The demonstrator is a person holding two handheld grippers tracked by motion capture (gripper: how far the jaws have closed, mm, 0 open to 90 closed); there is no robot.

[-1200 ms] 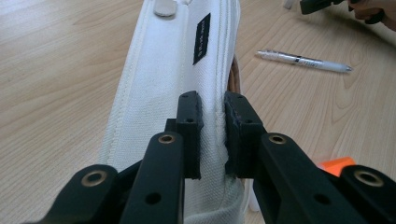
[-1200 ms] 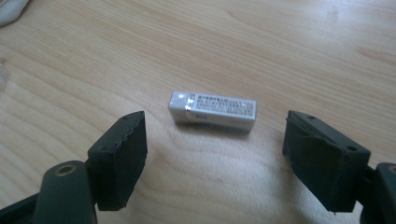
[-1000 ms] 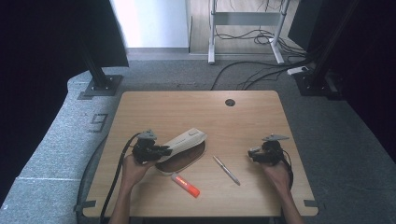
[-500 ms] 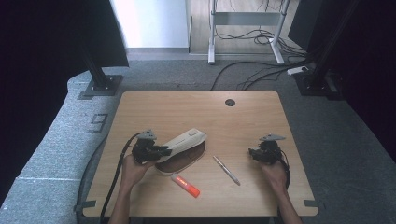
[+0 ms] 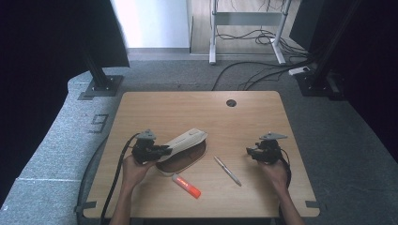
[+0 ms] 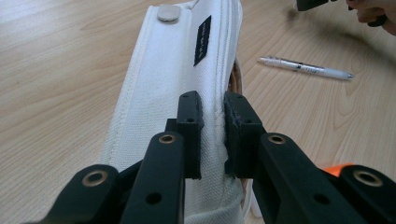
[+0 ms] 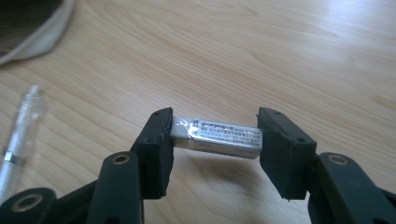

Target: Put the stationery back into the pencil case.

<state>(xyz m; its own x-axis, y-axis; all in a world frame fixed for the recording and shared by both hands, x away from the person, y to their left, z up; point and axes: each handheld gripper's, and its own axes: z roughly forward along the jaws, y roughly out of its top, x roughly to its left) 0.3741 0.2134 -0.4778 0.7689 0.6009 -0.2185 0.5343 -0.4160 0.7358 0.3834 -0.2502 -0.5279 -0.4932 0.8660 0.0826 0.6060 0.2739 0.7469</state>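
Observation:
A white canvas pouch [image 5: 187, 139] with a brown inside lies at the table's left middle, its flap raised. My left gripper [image 5: 165, 150] is shut on the flap's edge [image 6: 205, 70], jaws pinching the fabric [image 6: 214, 116]. My right gripper [image 5: 252, 152] is at the right of the table. In the right gripper view it [image 7: 212, 135] is shut on a small white, foil-wrapped eraser [image 7: 219, 137], held end to end, with a shadow on the wood beneath. A clear pen [image 5: 227, 171] lies between the grippers. An orange glue stick [image 5: 186, 185] lies in front of the pouch.
The wooden table [image 5: 197, 110] has a round cable hole [image 5: 231, 102] at the back. Its far half is bare wood. The pen [image 7: 18, 135] and the pouch's rim [image 7: 39, 32] lie left of the right gripper's jaws. Cables run over the grey floor behind.
The right gripper has shifted slightly to the left. The left gripper and the pouch flap stay where they were.

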